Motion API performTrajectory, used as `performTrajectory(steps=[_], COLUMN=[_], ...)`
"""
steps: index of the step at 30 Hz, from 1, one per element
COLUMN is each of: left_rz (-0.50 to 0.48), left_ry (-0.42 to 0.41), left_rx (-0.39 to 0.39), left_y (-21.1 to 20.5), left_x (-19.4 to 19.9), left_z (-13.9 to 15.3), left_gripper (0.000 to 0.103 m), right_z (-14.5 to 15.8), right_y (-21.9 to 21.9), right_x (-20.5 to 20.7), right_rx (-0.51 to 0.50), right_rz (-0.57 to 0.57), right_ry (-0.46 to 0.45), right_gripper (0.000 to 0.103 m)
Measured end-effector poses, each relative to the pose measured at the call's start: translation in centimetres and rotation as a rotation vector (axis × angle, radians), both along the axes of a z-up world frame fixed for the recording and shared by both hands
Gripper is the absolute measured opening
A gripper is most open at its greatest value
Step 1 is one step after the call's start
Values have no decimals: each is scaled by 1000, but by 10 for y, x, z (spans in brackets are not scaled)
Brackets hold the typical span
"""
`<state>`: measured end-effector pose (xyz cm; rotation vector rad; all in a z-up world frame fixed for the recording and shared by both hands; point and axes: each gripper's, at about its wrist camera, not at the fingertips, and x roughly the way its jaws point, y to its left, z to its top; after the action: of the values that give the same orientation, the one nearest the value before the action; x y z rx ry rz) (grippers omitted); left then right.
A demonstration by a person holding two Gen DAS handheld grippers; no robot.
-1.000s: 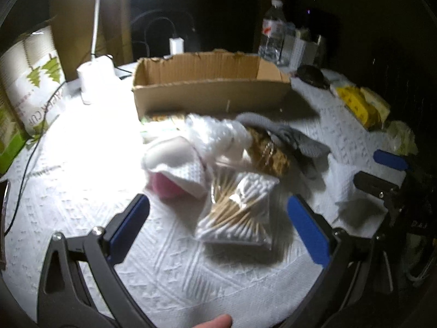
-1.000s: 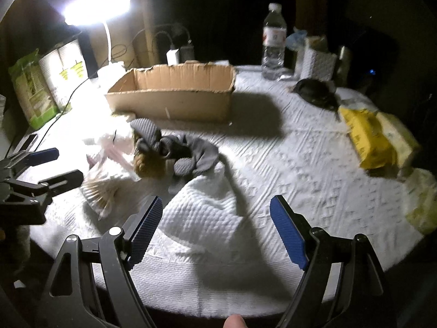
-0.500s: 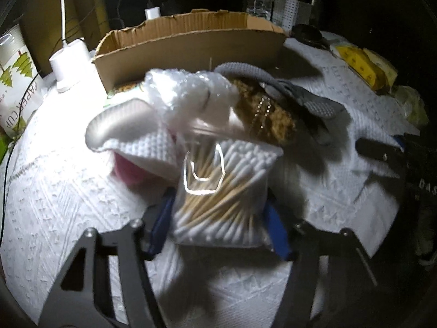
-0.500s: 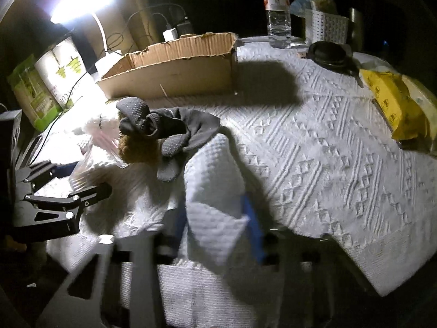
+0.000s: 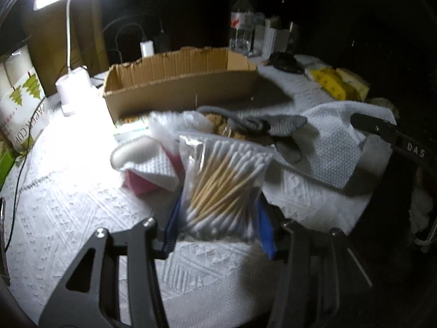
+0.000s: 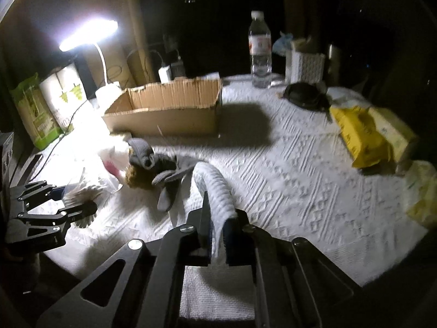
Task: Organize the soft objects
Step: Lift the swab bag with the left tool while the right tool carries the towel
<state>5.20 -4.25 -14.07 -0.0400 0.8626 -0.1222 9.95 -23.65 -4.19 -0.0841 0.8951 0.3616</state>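
My left gripper (image 5: pixel 218 227) is shut on a clear bag of cotton swabs (image 5: pixel 221 183) and holds it just above the white tablecloth. My right gripper (image 6: pixel 217 229) is shut on a fold of a white waffle towel (image 6: pixel 215 186), lifted off the table; the towel also shows in the left wrist view (image 5: pixel 336 147). A grey sock (image 6: pixel 164 164) lies over a brown fuzzy object (image 6: pixel 136 179). A white cloth over a pink thing (image 5: pixel 147 164) and a clear plastic bag (image 5: pixel 174 123) lie by the swabs. An open cardboard box (image 6: pixel 164 112) stands behind the pile.
A lit desk lamp (image 6: pixel 90 35) and paper cup packs (image 6: pixel 54 98) stand at the left. A water bottle (image 6: pixel 259 52), a tissue box (image 6: pixel 306 65) and a dark object (image 6: pixel 303 95) are at the back. Yellow packets (image 6: pixel 363 134) lie at the right edge.
Both grippers closed: the left on the swab bag, the right on the towel. Both have since lifted their loads slightly off the table.
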Motion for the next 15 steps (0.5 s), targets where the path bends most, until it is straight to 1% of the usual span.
performTrajectory(steps=[5,10,13,15], left_rz=[5,14,11,11], left_ry=[-48,-82,-98,-102], left_rx=[-11,-17,-21,-22], left_y=[6,11,13,14], left_x=[-8,-9,-10,-11], left_z=[21,36,42,43], left_gripper=[49,49,49,49], right_z=[24,43,44,32], right_y=[-2,-3,-2,0], right_x=[-2,0,2,7], right_rx=[2,8,11,3], right_rz=[-6,-5,2,3], right_ry=[-59,-113,-117,-85], right_gripper=[6,4,4,4])
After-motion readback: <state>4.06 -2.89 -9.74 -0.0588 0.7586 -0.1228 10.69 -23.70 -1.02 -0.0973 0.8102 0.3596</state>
